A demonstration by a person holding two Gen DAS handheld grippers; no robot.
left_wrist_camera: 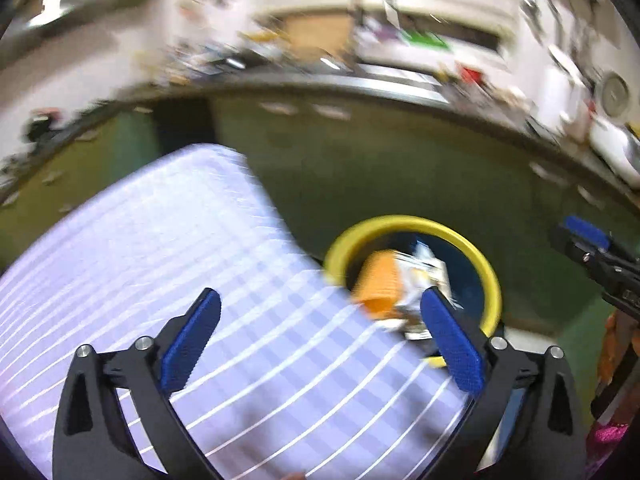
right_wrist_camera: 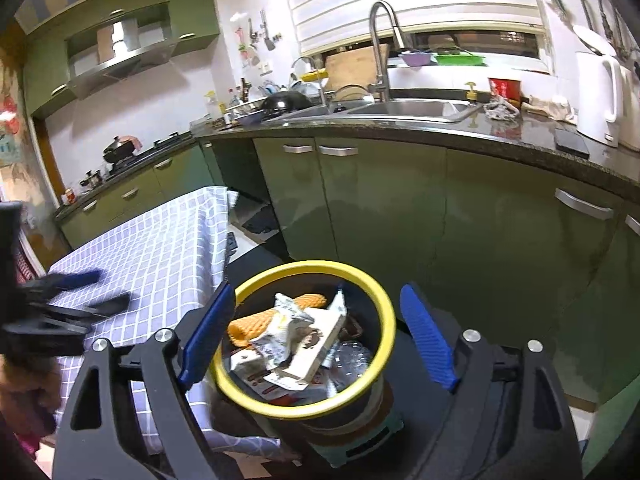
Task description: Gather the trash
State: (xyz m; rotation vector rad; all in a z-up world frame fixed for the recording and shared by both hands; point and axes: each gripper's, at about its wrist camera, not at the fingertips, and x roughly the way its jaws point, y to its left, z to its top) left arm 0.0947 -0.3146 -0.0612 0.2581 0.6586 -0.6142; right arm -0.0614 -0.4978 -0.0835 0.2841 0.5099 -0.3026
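Observation:
A trash bin with a yellow rim (right_wrist_camera: 384, 344) stands beside a table with a lilac checked cloth (right_wrist_camera: 160, 256). It holds an orange waffle-textured piece (right_wrist_camera: 260, 322), crumpled wrappers (right_wrist_camera: 288, 332) and a flat carton (right_wrist_camera: 320, 348). My right gripper (right_wrist_camera: 316, 340) is open and empty, just above the bin. My left gripper (left_wrist_camera: 320, 340) is open and empty over the tablecloth (left_wrist_camera: 180, 248), next to the bin (left_wrist_camera: 492, 280). The left wrist view is blurred by motion. The right gripper shows at its right edge (left_wrist_camera: 592, 256), and the left gripper shows blurred in the right wrist view (right_wrist_camera: 76, 296).
Green kitchen cabinets (right_wrist_camera: 400, 208) run behind the bin under a dark counter (right_wrist_camera: 440, 130) with a sink and tall faucet (right_wrist_camera: 382, 40). A white kettle (right_wrist_camera: 600, 96) stands at the right, a stove with a pot (right_wrist_camera: 120, 150) at the left.

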